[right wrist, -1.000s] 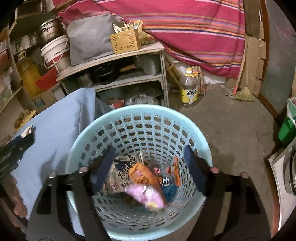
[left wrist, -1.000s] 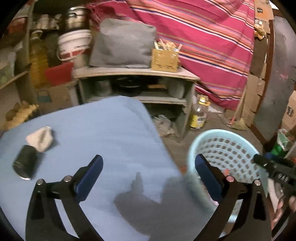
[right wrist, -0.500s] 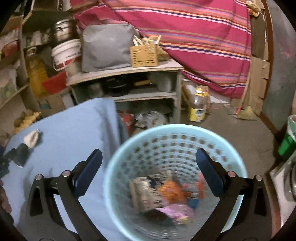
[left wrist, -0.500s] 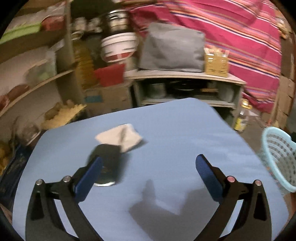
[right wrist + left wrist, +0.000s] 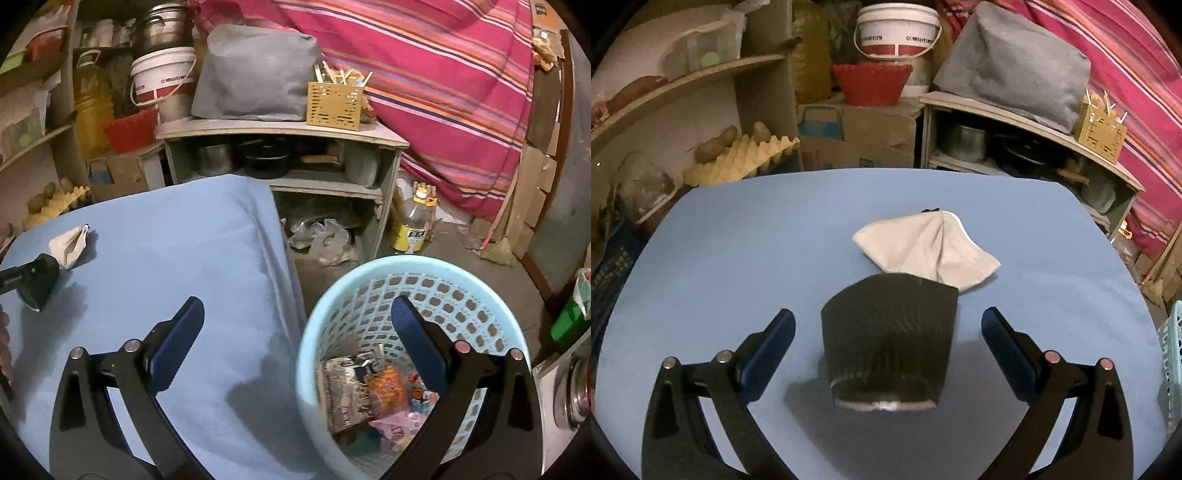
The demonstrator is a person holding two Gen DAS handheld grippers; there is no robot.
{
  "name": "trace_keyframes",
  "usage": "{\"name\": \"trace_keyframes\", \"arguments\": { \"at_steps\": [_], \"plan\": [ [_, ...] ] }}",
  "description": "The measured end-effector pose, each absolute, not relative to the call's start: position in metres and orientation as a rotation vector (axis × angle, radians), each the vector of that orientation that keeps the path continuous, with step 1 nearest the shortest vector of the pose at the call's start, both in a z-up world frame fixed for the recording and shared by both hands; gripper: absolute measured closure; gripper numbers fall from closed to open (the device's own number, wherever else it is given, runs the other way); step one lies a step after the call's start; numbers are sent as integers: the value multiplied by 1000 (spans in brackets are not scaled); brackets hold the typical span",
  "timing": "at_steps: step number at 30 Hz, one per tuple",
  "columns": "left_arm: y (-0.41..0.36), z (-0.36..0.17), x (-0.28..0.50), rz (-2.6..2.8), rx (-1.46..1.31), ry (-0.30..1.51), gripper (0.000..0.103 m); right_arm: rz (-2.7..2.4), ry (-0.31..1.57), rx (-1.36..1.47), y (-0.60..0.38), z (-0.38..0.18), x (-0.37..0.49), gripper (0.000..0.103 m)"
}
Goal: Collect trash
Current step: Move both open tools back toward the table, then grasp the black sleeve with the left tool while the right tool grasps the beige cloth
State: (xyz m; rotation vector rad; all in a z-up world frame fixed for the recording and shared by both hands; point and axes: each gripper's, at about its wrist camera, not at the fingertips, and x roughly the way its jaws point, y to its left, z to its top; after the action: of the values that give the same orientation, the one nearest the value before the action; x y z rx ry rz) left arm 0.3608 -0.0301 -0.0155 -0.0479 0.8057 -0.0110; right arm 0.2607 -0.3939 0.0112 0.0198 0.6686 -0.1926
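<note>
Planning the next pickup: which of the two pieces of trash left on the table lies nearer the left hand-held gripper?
The black paper cup, lying on its side between the open left hand-held gripper fingers. The crumpled white napkin lies just beyond it.

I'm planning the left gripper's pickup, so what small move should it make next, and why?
Probably ease the left gripper forward and down around the black cup, then close. The cup lies on its side on the blue table, centred between the open jaws and not yet touched. The white tissue lies just beyond it, so go gently.
</note>
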Motion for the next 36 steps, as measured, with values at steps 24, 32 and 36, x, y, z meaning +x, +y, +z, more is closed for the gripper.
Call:
{"name": "trace_keyframes", "arguments": {
  "at_steps": [24, 32, 36],
  "plan": [
    [57, -8, 351, -33, -115, 798, 45, -3, 739, -27, -260, -16, 307, 4],
    [86, -17, 345, 29, -84, 819, 28, 46, 724, -95, -195, -20, 322, 4],
    [92, -26, 347, 65, -52, 839, 22, 61, 747, -63, -185, -25, 334, 4]
  ]
}}
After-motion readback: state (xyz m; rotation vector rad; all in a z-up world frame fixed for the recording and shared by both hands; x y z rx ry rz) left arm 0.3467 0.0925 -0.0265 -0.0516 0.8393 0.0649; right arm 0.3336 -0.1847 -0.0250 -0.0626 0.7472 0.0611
